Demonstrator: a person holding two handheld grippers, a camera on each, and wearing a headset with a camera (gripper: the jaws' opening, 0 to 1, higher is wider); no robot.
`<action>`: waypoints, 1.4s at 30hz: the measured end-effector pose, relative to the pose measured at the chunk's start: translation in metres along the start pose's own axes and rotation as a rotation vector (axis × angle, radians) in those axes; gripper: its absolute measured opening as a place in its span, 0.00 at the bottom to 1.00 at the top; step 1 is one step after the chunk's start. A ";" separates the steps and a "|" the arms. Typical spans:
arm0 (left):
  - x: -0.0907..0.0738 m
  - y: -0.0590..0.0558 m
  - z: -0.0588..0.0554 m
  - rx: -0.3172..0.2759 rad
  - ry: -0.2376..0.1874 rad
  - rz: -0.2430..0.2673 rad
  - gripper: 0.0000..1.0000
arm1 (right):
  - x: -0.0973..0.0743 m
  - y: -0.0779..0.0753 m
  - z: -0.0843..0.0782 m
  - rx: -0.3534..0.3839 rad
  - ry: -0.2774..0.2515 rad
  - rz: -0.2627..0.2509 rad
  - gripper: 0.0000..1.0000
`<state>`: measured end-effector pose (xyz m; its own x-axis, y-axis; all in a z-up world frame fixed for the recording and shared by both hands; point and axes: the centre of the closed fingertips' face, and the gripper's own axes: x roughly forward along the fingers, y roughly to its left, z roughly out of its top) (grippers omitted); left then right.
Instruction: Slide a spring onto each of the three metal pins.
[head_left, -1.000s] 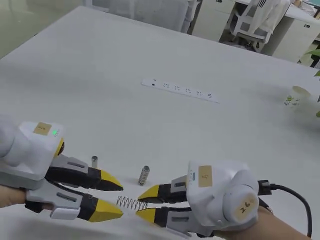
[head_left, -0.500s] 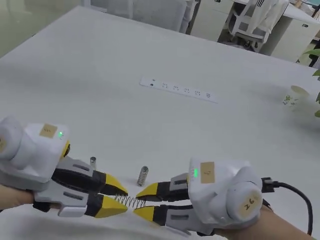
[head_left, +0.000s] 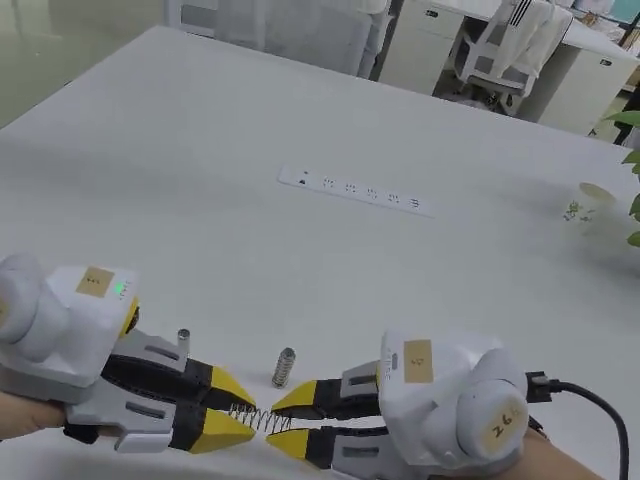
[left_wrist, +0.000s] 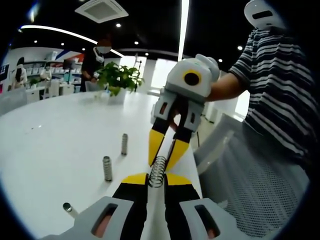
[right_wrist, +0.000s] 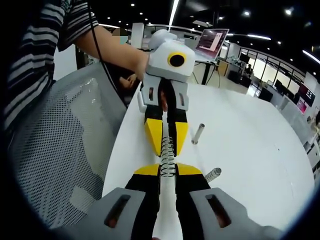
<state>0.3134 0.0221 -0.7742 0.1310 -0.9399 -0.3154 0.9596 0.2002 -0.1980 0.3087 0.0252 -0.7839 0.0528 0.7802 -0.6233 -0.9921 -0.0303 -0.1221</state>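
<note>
Looking down through the headset, I see the left hand-held gripper (head_left: 243, 410) and the right hand-held gripper (head_left: 283, 420) meeting tip to tip at the near edge of the desk (head_left: 300, 120). A loose spring (head_left: 256, 417) runs between them. Each gripper view shows its own yellow jaws closed on one end of that spring: the left pinches the left end and the right pinches the right end. Just beyond the tips stands a sprung pin (head_left: 284, 367), its coil already on. A bare pin (head_left: 183, 340) stands to its left, close beside the left hand-held gripper. In the left gripper view a third pin (left_wrist: 124, 144) stands farther off, too small for me to tell whether it carries a coil. A power strip (head_left: 355, 190) lies far across the desk, and a paper cup (head_left: 585, 200) sits at the far right.
</note>
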 end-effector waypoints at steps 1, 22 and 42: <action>0.000 0.000 0.000 0.001 0.000 0.000 0.04 | 0.000 0.000 0.000 0.001 0.000 0.000 0.08; -0.001 -0.006 0.000 -0.001 0.001 -0.014 0.03 | -0.001 0.003 -0.001 -0.003 0.002 0.005 0.08; -0.001 -0.009 0.001 -0.011 0.004 -0.029 0.03 | -0.003 0.004 -0.003 0.054 -0.004 0.014 0.09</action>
<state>0.3053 0.0206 -0.7713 0.1022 -0.9441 -0.3135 0.9601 0.1761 -0.2174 0.3053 0.0207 -0.7844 0.0381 0.7823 -0.6218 -0.9975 -0.0077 -0.0709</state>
